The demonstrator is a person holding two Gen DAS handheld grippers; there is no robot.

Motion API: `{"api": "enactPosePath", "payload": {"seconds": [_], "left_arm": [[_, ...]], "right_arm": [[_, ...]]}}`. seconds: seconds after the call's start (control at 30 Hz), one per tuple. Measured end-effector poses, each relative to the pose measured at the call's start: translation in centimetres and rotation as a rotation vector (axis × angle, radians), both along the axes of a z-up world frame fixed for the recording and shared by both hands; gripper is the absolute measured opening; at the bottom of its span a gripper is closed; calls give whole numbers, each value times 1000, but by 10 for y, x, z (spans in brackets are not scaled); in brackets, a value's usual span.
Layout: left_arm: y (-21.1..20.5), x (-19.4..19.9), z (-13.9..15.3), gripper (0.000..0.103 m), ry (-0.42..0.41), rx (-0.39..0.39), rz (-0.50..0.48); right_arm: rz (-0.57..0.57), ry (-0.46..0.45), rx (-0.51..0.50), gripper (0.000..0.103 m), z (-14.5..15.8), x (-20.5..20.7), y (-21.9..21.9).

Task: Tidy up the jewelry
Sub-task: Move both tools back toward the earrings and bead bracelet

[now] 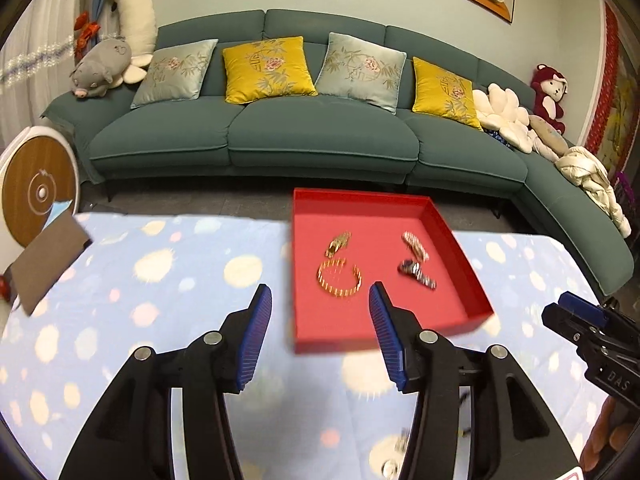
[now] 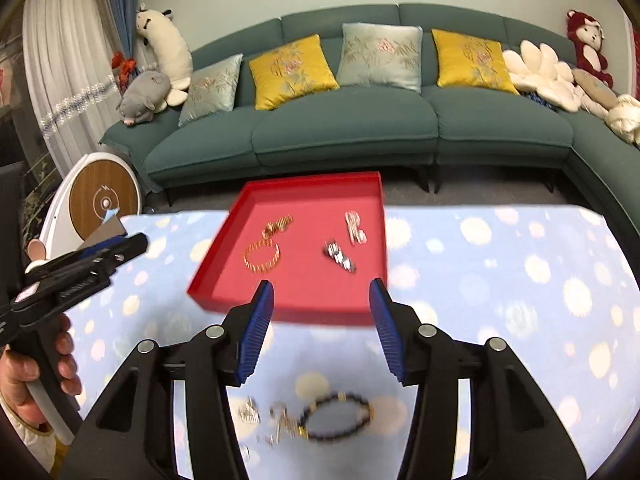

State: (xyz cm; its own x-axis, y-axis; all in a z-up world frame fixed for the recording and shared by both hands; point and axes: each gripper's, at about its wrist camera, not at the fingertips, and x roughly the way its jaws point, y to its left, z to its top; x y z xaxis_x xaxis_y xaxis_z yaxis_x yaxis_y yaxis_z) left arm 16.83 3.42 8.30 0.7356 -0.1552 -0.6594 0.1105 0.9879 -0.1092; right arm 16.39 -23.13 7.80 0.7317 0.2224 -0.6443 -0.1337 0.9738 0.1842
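A red tray (image 1: pixel 460 256) (image 2: pixel 224 256) sits on the blue spotted cloth. In it lie a gold bangle (image 1: pixel 339 279) (image 2: pixel 262 257), a gold clip (image 1: pixel 338 242) (image 2: pixel 277 225), a silver piece (image 1: pixel 415 245) (image 2: pixel 355 226) and a dark silver piece (image 1: pixel 417 273) (image 2: pixel 339 260). My left gripper (image 1: pixel 320 300) is open and empty at the tray's near left corner. My right gripper (image 2: pixel 321 296) is open and empty above the tray's near edge. A dark beaded bracelet (image 2: pixel 338 416) and small silver pieces (image 2: pixel 260 420) lie on the cloth under the right gripper.
A teal sofa (image 1: pixel 320 136) with cushions and plush toys runs behind the table. A brown card (image 1: pixel 44 264) lies at the cloth's left edge. A round white and wood device (image 1: pixel 36 188) stands on the left. The other gripper shows at each view's side (image 1: pixel 592 328) (image 2: pixel 80 268).
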Motion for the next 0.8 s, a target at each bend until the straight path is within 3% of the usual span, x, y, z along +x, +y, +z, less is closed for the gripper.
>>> {"api": "enactPosePath", "payload": {"seconds": [0.3, 0.57, 0.8], "left_arm": [[-9, -58, -44, 49, 116, -3, -55], [-44, -62, -85, 51, 176, -21, -159], [-75, -56, -116, 51, 231, 19, -232]], "right_arm": [[15, 59, -57, 48, -26, -45, -2], [33, 97, -95, 48, -45, -50, 0], [19, 138, -87, 48, -58, -44, -5]]}}
